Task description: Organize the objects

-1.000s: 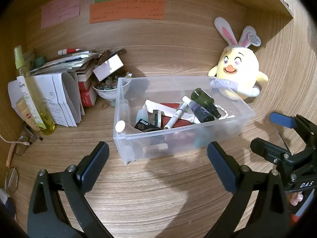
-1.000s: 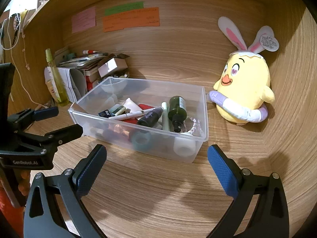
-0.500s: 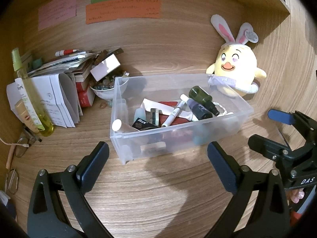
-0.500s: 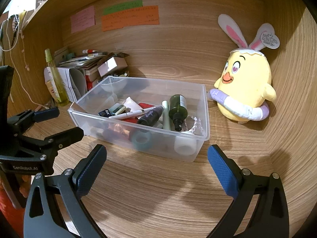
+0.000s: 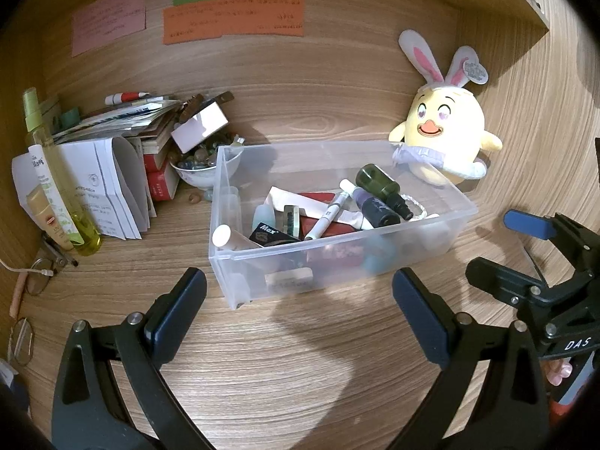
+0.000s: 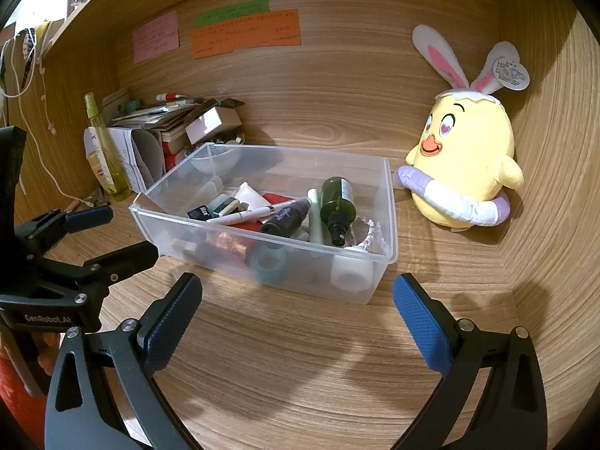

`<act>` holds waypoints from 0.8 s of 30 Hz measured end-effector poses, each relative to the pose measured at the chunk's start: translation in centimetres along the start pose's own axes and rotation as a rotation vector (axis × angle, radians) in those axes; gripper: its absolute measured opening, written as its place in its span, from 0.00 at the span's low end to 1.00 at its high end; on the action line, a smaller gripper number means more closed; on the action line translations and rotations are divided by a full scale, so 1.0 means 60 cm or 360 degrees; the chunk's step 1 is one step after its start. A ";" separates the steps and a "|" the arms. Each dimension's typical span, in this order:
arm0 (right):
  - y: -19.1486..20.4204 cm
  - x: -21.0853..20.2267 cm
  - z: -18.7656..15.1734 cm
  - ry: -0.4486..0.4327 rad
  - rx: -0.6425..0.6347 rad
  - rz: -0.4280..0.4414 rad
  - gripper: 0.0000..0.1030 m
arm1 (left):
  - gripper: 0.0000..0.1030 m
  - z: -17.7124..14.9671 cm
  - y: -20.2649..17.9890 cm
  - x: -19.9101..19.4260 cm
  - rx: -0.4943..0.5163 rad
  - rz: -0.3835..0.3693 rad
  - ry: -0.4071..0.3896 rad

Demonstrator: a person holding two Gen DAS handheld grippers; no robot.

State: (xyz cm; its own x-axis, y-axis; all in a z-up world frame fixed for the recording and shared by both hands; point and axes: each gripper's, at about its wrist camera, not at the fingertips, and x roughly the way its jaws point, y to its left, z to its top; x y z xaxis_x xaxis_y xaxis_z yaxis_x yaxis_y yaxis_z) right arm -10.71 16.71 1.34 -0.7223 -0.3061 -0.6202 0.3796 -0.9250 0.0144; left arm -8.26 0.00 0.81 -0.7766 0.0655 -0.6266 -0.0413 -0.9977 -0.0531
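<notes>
- Left wrist view: left claw (image 5: 298, 302) spread wide, nothing between its pads, hovering over bare desk (image 5: 285, 367) just in front of the clear bin (image 5: 337, 255).
- Bin holds a jumble: dark green bottle (image 5: 377, 183), purple-capped bottle (image 5: 373, 206), white pen (image 5: 328, 215) lying across a red item, black "Max" box (image 5: 272, 234).
- Left of the bin: bowl of pebbles (image 5: 204, 170) touching the bin's back corner, paper stack (image 5: 123, 120), yellow spray bottle (image 5: 62, 183) (upright).
- Behind the bin to the right: plush chick (image 5: 444, 131) with rabbit ears.
- Right claw (image 5: 517, 247) seen right of the bin, also wide and empty.
- Right wrist view: right claw (image 6: 298, 305) wide, empty, in front of the bin (image 6: 388, 217); green bottle (image 6: 337, 197) lies near its right end.
- Plush (image 6: 465, 165) right of the bin, apart from it; left claw (image 6: 108, 232) at the bin's left.
</notes>
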 end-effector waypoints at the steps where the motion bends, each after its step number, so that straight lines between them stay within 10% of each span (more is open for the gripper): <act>1: 0.001 0.000 -0.001 0.0001 0.0000 0.0000 0.99 | 0.98 0.000 0.000 0.000 0.0001 -0.0002 -0.0001; 24: 0.008 0.003 -0.002 0.0017 0.0006 -0.0004 0.99 | 0.98 -0.003 0.010 0.002 -0.0071 -0.0053 -0.0030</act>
State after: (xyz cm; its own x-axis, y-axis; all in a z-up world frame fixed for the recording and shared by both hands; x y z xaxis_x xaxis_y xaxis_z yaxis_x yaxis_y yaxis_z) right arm -10.61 16.26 1.17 -0.7169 -0.3012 -0.6287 0.3754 -0.9267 0.0160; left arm -8.25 -0.61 0.55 -0.7871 0.0981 -0.6090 -0.0398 -0.9933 -0.1085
